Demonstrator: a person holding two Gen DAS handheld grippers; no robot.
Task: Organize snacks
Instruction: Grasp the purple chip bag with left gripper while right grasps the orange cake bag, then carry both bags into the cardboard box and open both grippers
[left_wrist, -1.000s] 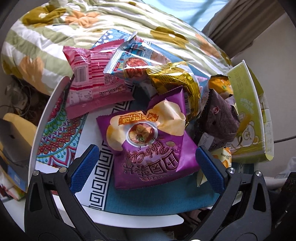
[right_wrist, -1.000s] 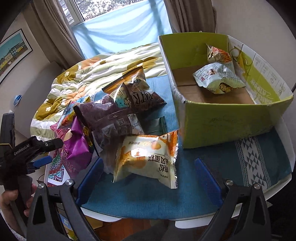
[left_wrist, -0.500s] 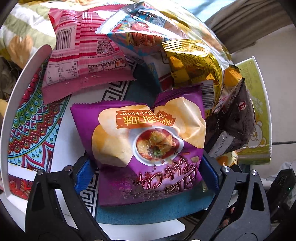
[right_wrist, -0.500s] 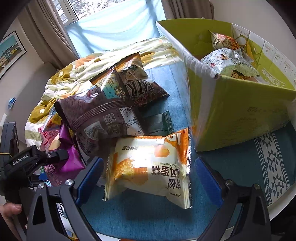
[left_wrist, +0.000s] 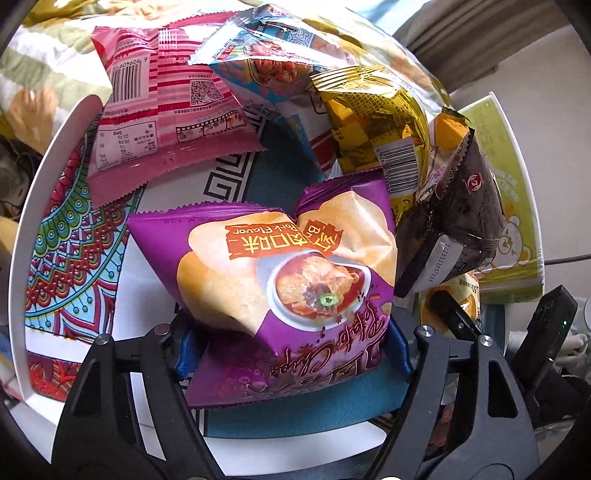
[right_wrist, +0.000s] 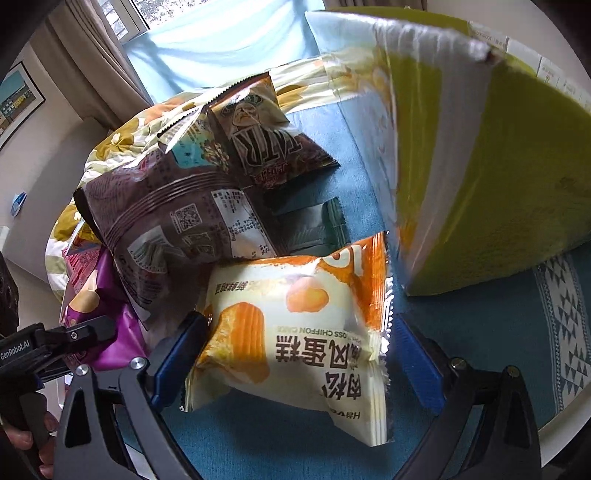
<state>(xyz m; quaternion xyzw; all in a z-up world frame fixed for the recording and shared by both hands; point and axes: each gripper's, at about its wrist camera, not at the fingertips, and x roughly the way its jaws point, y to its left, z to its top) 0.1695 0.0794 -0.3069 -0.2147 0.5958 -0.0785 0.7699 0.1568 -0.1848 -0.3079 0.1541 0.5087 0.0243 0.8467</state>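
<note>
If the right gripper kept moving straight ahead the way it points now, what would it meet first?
Most likely the orange-and-white chiffon cake packet, which already lies between the right gripper's open jaws; behind it sits the brown snack bag, though depth is unclear.

A home bedroom: floral quilt (right_wrist: 122, 147) beside curtained window (right_wrist: 207, 48), framed picture (right_wrist: 18, 96).

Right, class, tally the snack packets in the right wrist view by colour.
Brown packets: 2
Orange-and-white chiffon cake packet: 1
Dark green packet: 1
Purple chips bag: 1
Pink packet: 1
Total: 6
</note>
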